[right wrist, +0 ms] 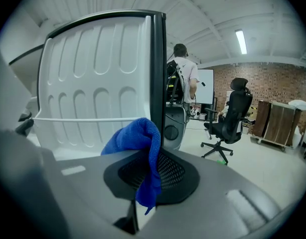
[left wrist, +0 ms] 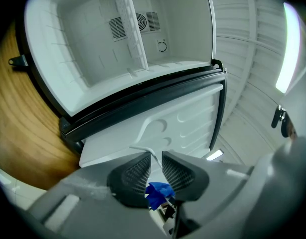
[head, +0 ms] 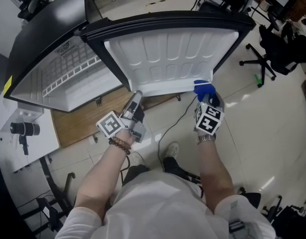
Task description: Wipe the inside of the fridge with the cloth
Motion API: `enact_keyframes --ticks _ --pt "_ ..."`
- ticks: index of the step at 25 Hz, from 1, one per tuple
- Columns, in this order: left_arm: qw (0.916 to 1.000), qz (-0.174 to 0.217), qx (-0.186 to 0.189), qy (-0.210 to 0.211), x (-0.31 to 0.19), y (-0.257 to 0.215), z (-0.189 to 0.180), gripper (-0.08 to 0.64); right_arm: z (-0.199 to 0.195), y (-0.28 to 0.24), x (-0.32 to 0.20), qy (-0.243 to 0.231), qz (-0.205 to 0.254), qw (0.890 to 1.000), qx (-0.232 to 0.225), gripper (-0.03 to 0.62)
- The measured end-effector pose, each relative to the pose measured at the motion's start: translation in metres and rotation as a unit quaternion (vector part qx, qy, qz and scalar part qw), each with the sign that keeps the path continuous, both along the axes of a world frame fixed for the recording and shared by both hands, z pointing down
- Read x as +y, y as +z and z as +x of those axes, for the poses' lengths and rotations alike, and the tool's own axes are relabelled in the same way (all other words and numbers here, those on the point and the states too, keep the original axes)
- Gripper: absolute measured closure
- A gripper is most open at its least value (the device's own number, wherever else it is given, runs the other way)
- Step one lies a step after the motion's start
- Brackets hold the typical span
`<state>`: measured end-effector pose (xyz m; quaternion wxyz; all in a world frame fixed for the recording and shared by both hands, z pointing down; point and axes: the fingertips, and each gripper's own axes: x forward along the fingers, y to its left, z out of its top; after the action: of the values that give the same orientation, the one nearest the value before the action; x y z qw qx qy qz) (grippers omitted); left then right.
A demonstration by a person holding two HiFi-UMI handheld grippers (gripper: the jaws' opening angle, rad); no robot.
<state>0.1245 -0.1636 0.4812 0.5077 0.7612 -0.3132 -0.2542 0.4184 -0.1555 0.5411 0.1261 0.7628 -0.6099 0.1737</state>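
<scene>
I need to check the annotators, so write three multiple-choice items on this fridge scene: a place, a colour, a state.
1. Where is the cloth? A. on the floor B. in the right gripper C. on a chair
2. What colour is the cloth? A. blue B. red C. green
3. The fridge door is: A. shut B. removed C. open
Key: B, the right gripper's pads pinch it; A, it shows blue in all views; C, the door's white inner lining is exposed, standing away from the fridge.
</scene>
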Motion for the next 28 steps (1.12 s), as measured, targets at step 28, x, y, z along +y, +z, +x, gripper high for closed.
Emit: enact_keyframes --ticks 28 --pt "0.9963 -0.026 -0.081 -0.004 -0.025 0.068 0.001 0.512 -0.088 -0.061 0.034 -0.163 0.007 0.987 0.007 0.558"
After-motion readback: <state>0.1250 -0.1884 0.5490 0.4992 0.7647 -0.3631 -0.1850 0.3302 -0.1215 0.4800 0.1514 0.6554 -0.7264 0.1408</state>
